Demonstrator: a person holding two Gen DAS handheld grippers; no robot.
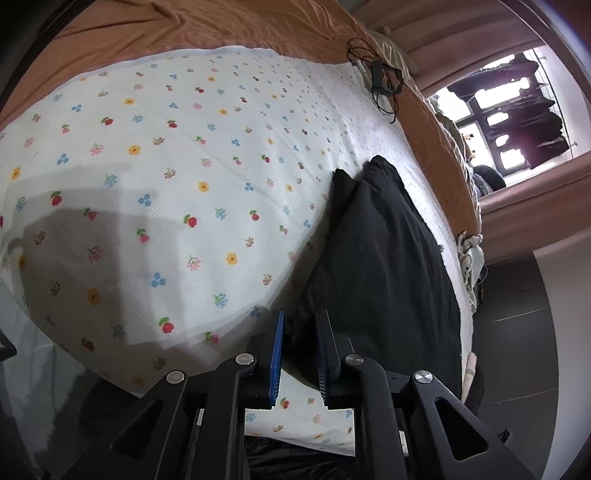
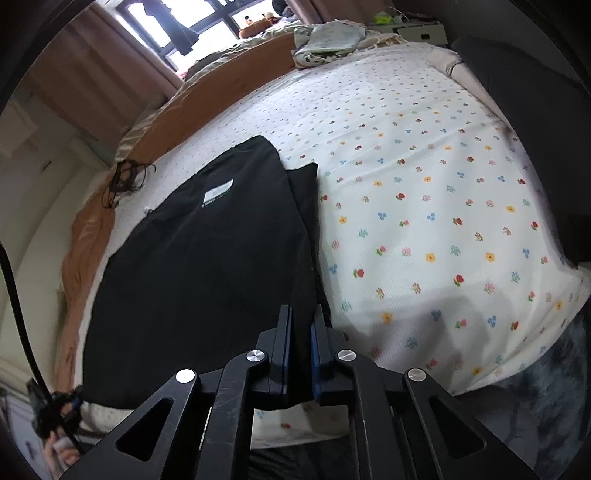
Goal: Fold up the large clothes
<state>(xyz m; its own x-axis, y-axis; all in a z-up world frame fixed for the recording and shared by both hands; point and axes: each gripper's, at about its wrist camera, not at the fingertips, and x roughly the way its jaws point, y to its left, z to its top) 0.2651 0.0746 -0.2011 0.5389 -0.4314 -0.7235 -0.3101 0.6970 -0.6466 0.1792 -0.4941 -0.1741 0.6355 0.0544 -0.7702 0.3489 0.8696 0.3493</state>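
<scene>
A black garment lies flat on a white flowered bedspread; in the right wrist view the garment shows a white label and a folded flap along its right edge. My left gripper sits at the garment's near left edge, jaws a narrow gap apart, with dark cloth edge between the blue pads. My right gripper is at the garment's near right edge, jaws nearly closed with black cloth between them.
An orange sheet borders the bedspread. A black cable and small device lie near the far edge; the cable also shows in the right wrist view. Crumpled linens sit by the window. Dark floor lies beside the bed.
</scene>
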